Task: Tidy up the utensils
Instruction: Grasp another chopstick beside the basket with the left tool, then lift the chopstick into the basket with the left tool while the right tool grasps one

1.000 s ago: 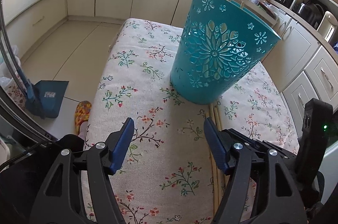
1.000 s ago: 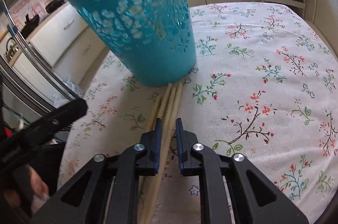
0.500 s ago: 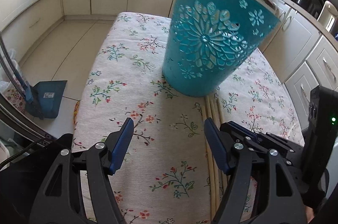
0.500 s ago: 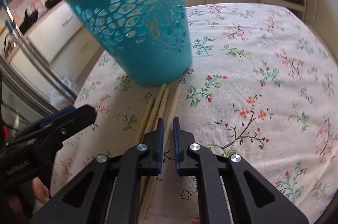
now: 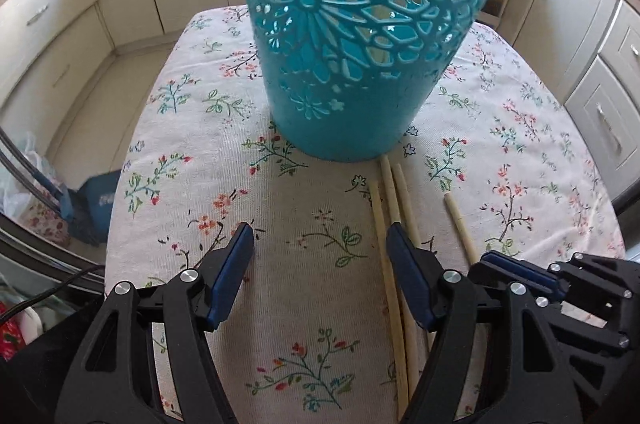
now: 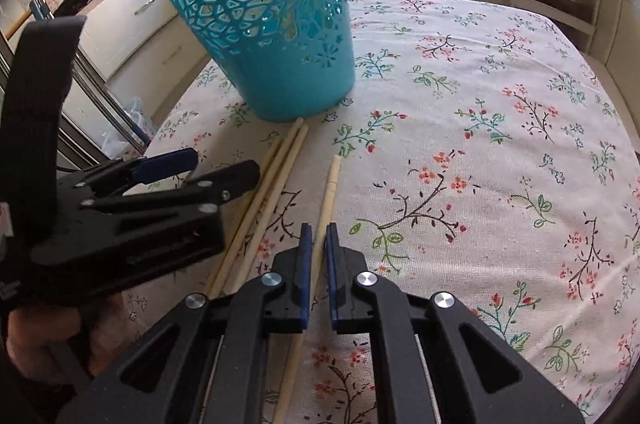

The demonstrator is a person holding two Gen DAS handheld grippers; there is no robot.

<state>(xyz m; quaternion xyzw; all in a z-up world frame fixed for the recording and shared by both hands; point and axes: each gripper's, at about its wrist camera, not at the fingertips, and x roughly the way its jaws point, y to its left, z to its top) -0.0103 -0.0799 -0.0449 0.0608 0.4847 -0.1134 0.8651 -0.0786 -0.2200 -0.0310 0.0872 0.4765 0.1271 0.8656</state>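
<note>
gripping a single chopstick [image 6: 329, 191], the right gripper [image 6: 316, 244] has its two blue pads drawn in close on either side of the pale stick, which runs straight out ahead along the fingers toward the far side of the table. that stick sits apart from the others, its far tip well short of the teal basket [image 6: 272, 23] and a little right of the basket's base. whether it is lifted clear of the floral tablecloth [image 6: 480, 143] or resting on it i cannot tell.

just to the left lie three more chopsticks [image 6: 276, 175], side by side and nearly parallel to the held one, their far ends almost touching the foot of the basket. the left gripper [image 5: 320, 252] hovers low over the cloth with its jaws spread wide and nothing between them — its right finger sits right over that bundle, so it is the nearer tool for those three.

the basket stands upright ahead of both tools, a perforated teal tub with a flower cut-out pattern. its rim is out of sight from both cameras, so what is inside i cannot say.

my guess — the next move turns on tipping the held stick from lying flat toward upright, then carrying it up and forward over the rim, since its long axis now points at the basket's wall, not its mouth.
</note>
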